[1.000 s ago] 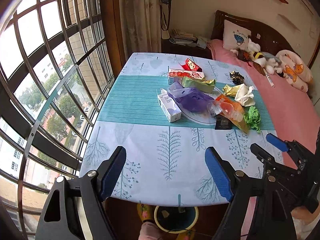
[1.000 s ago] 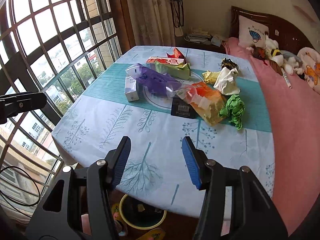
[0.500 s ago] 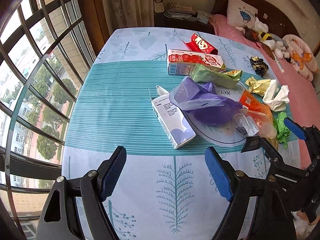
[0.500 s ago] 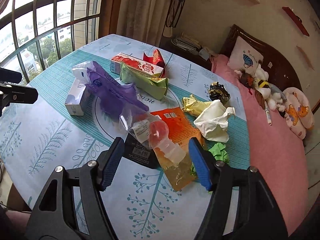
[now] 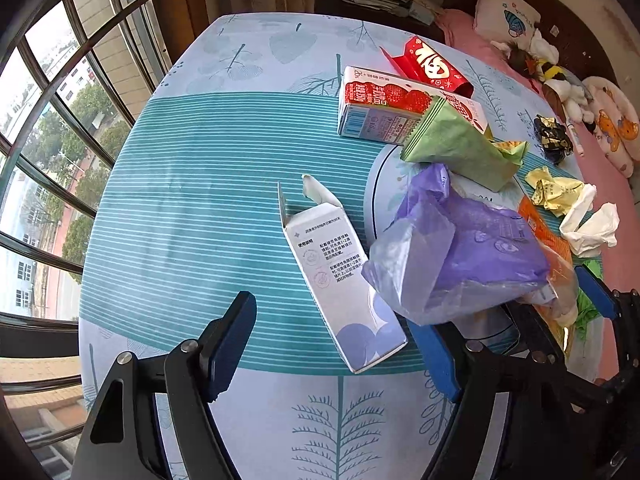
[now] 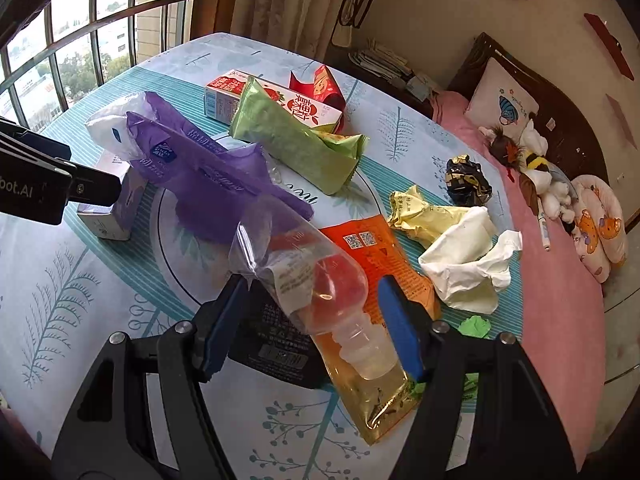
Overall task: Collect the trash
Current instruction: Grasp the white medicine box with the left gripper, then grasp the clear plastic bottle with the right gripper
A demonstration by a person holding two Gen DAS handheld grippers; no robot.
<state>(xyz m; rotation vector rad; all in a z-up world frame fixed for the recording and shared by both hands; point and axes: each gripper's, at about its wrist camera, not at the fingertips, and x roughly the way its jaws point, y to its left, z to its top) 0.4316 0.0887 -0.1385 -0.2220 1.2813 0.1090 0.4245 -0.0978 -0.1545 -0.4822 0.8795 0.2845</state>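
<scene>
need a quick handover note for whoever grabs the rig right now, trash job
Left tongs: closing, astride the white and purple carton's near end, not gripping.
Right tongs: open, around the clear plastic bottle, no grip visible.
Trash all on the table: purple bag, green wrapper, red milk carton, orange pouch, crumpled white paper.
Done: nothing collected.
Left: grab and bin everything.

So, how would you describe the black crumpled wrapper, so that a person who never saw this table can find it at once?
Start at the table with the leaf-print cloth and go to its edge nearest the pink bed. There the black crumpled wrapper lies alone, just beyond the yellow wrapper and the white tissue. It is the only dark ball, with gold marks.
</scene>
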